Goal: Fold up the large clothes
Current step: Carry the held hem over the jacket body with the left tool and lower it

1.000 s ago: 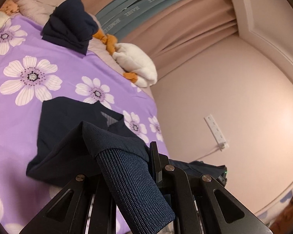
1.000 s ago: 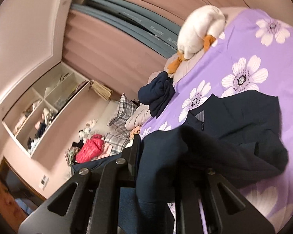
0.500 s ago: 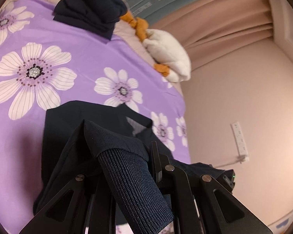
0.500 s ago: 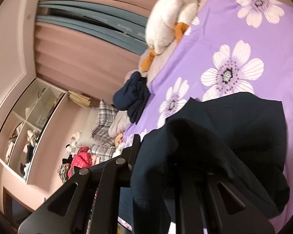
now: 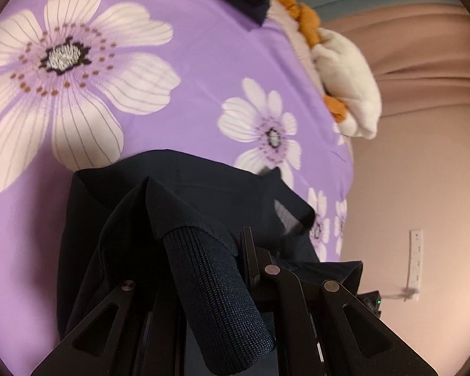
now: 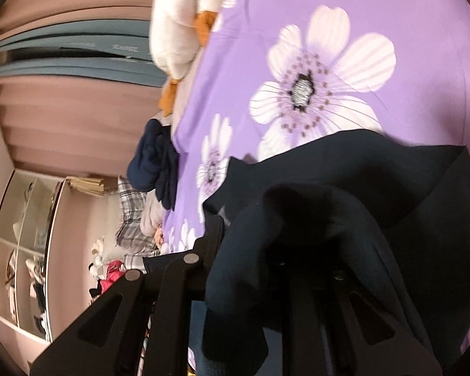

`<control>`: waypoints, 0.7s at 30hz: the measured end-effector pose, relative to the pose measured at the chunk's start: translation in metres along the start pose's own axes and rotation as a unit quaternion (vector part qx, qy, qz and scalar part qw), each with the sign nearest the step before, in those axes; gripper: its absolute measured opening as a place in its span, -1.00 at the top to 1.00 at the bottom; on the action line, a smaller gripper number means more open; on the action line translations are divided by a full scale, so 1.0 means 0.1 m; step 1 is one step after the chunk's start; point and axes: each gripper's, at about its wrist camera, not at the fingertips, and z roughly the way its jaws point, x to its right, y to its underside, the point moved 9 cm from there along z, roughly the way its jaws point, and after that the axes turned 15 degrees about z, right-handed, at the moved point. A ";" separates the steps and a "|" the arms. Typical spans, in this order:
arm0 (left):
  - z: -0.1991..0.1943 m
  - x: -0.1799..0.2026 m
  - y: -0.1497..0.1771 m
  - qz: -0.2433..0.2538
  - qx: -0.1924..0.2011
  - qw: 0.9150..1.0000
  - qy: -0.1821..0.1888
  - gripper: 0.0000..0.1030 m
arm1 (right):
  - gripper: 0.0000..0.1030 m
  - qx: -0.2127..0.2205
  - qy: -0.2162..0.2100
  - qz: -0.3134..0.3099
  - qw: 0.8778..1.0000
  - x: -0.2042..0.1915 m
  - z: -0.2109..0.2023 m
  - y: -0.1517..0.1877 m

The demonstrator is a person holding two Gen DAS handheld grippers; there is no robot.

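Observation:
A dark navy garment (image 5: 185, 188) lies partly on the purple flowered bedspread (image 5: 203, 72). My left gripper (image 5: 203, 244) is shut on its ribbed cuff (image 5: 216, 294), which drapes back over the fingers. In the right wrist view the same navy garment (image 6: 376, 181) spreads over the bedspread (image 6: 423, 15). My right gripper (image 6: 266, 241) is shut on a fold of it, and cloth hides the right finger.
A white plush duck (image 5: 347, 75) with orange feet lies at the bed's head; it also shows in the right wrist view (image 6: 178, 25). A bundle of navy clothes (image 6: 153, 166) sits by plaid pillows (image 6: 131, 219). A wall socket (image 5: 415, 257) is at the right.
Both grippers have moved forward and down toward the bedspread, carrying the held edges over the rest of the garment. The bed now fills more of both views.

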 end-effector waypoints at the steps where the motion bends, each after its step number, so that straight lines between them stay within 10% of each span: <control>1: 0.03 -0.03 -0.02 -0.006 -0.003 1.000 0.001 0.87 | 0.66 -0.002 0.003 0.008 1.000 0.04 0.03 -0.03; 11: 0.41 -0.26 -0.17 -0.074 -0.034 0.997 0.003 0.74 | 0.64 -0.001 0.003 0.103 0.995 0.38 0.12 -0.23; 17: 0.50 -0.27 -0.27 -0.127 -0.041 0.990 0.054 0.04 | -0.16 0.012 -0.046 0.178 0.983 0.40 0.02 -0.37; 21: 0.51 -0.29 -0.38 -0.141 -0.040 0.988 0.056 0.03 | -0.37 0.035 -0.067 0.180 0.981 0.27 -0.10 -0.51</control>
